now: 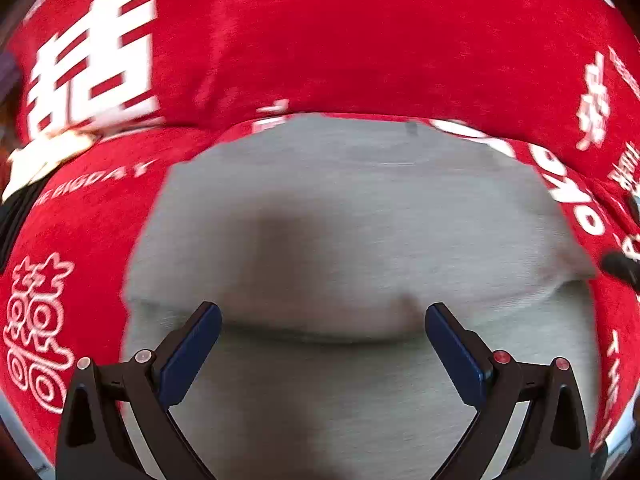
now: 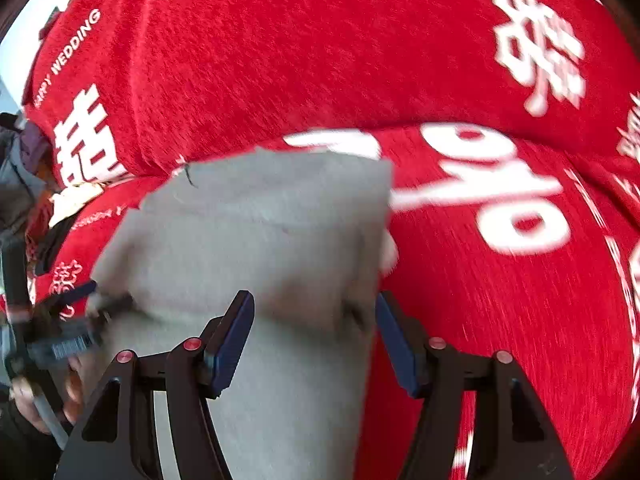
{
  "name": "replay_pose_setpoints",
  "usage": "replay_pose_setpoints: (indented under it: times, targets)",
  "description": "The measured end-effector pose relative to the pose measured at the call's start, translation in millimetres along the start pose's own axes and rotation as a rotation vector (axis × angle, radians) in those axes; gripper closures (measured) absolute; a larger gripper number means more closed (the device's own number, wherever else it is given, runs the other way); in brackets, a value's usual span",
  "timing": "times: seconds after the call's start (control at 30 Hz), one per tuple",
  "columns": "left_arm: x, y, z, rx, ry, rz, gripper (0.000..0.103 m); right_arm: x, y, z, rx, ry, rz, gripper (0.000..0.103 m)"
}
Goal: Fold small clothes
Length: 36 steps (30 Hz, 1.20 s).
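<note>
A small grey garment [image 1: 360,208] lies on a red cloth with white lettering [image 1: 320,40]. A fold ridge crosses it just ahead of my left gripper [image 1: 323,314], which is open above the grey fabric with nothing between its blue pads. In the right wrist view the grey garment [image 2: 256,232] fills the lower left, its right edge running down the middle. My right gripper [image 2: 315,304] is open over that right edge, holding nothing. The left gripper [image 2: 72,300] shows at the far left of this view, at the garment's left edge.
The red cloth [image 2: 480,280] covers the whole surface and rises into a soft hump behind the garment. A cream and dark object [image 1: 44,160] lies at the far left. A hand [image 2: 24,396] holds the other tool at the lower left.
</note>
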<state>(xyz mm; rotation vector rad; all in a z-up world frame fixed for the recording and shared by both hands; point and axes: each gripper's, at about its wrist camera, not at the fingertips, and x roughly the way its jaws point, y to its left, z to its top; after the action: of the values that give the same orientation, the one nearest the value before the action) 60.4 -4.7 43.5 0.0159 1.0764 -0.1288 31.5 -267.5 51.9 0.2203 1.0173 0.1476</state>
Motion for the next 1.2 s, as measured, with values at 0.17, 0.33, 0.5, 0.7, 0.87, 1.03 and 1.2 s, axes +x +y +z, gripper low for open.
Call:
replay_pose_setpoints:
  times: [0.17, 0.33, 0.5, 0.7, 0.87, 1.03, 1.2]
  targets:
    - [13.1, -39.0, 5.9, 0.078, 0.016, 0.004, 0.001, 57.7, 2.6, 25.7, -0.11, 0.134, -0.044, 0.058]
    - [24.2, -37.8, 6.6, 0.053, 0.022, -0.008, 0.001, 62.2, -2.0, 24.5, -0.166, 0.116, -0.031, 0.08]
    - [27.1, -39.6, 10.9, 0.045, 0.019, 0.007, 0.001, 52.9, 4.1, 21.1, -0.225, 0.055, -0.025, 0.096]
    - [28.5, -30.3, 18.2, -0.017, 0.001, 0.035, 0.001, 41.4, 11.6, 29.9, -0.244, -0.085, -0.076, 0.097]
    - [28.7, -28.3, 17.4, 0.005, 0.01, 0.041, 0.001, 64.8, -2.9, 26.6, -0.214, -0.002, -0.107, 0.081]
    - [18.8, -8.4, 27.0, -0.085, -0.035, 0.042, 0.001, 23.9, -4.4, 29.5, -0.097, -0.139, -0.107, 0.046]
    - [31.9, -11.8, 17.1, -0.017, -0.01, 0.091, 0.001, 34.2, 44.8, 7.3, -0.199, -0.074, -0.058, 0.044]
